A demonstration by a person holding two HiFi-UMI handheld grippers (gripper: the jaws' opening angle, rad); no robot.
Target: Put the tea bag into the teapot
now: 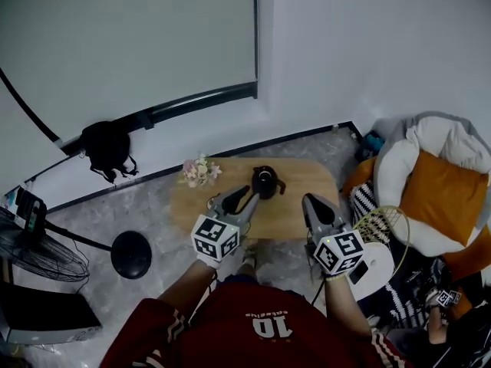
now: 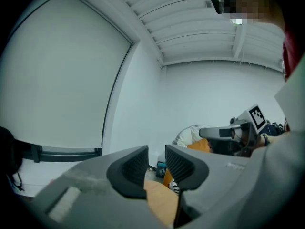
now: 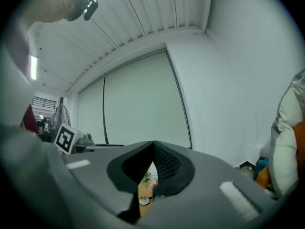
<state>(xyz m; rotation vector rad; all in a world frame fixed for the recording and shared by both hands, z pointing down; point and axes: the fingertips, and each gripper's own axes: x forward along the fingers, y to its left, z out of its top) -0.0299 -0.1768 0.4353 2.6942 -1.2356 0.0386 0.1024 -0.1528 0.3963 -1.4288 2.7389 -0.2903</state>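
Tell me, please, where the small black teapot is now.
In the head view the black teapot stands near the middle of the oval wooden table, right of the pink flower bunch.

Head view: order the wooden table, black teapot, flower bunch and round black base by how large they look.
1. wooden table
2. round black base
3. black teapot and flower bunch: these look about alike, so they are not ranked.
The base sits lower than the table, farther from the camera, so it may really be bigger than it looks.
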